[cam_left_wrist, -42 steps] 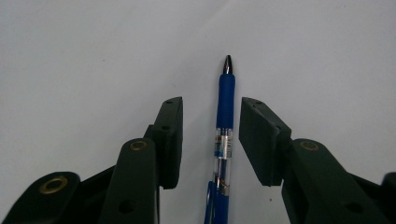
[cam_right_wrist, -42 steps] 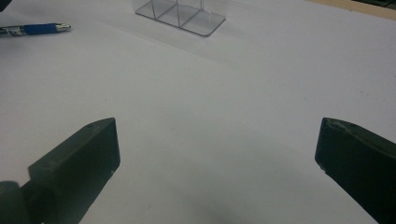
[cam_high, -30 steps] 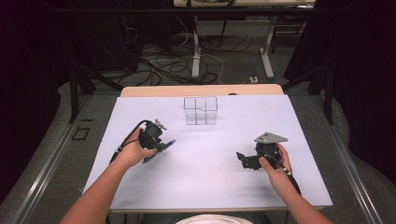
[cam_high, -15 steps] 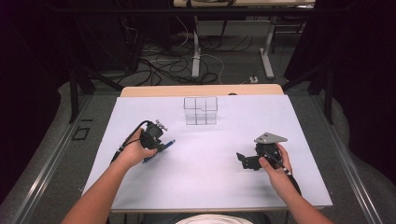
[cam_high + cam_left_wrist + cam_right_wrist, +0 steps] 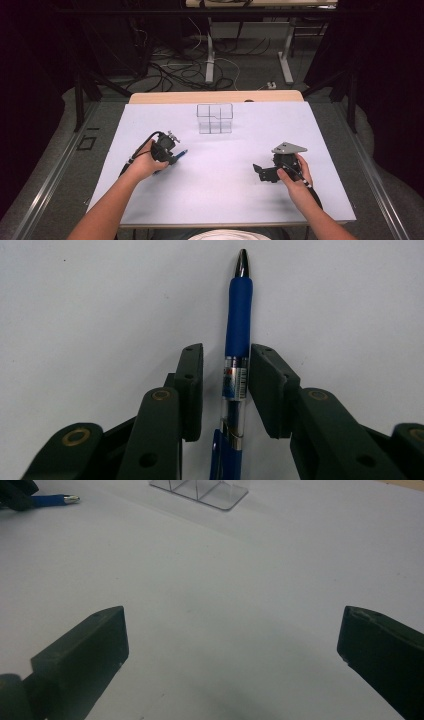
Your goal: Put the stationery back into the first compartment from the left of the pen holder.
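White bench (image 5: 220, 200) lies under both my claws. My right claw (image 5: 257, 172) rests wide apart, holding nothing; my left claw (image 5: 226, 385) straddles the blue pen (image 5: 236, 340) lying flat, jaws just beside its barrel. Farther off stands the clear organizer (image 5: 215, 118).

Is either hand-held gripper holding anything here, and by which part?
Left hand-held gripper straddles the blue pen at its clear barrel; gaps show, so no grip yet. Right hand-held gripper is open.
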Demonstrator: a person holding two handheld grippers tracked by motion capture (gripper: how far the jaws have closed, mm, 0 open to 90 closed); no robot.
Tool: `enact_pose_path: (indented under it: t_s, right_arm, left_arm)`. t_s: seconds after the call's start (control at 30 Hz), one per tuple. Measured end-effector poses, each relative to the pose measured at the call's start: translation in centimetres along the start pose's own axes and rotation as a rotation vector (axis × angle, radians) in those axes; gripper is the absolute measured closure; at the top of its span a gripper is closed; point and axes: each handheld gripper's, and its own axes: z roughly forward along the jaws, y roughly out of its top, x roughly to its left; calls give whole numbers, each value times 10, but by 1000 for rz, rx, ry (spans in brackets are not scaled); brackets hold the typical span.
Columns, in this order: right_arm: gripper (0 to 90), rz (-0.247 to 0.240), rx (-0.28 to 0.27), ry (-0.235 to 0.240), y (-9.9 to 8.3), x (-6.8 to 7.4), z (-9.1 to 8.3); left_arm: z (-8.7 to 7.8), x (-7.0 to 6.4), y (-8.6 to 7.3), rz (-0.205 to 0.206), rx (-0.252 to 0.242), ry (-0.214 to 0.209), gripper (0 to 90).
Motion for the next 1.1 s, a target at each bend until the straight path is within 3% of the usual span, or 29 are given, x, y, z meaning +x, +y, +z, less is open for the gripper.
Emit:
enact_pose_path:
  t_s: [0.27, 0.3, 0.87, 1.1]
  right_arm:
    - [0, -1, 11, 4, 0, 1, 0]
    - [0, -4, 25, 4, 0, 1, -1]
    - [0, -4, 13, 6, 0, 1, 0]
    - [0, -13, 3, 3, -1, 0, 2]
  left_arm:
    - [0, -1, 1, 10, 12, -5, 712]
    - [1, -2, 2, -3, 6, -9, 722]
    - [1, -8, 8, 75, 55, 7, 790]
    - [1, -9, 8, 83, 53, 6, 794]
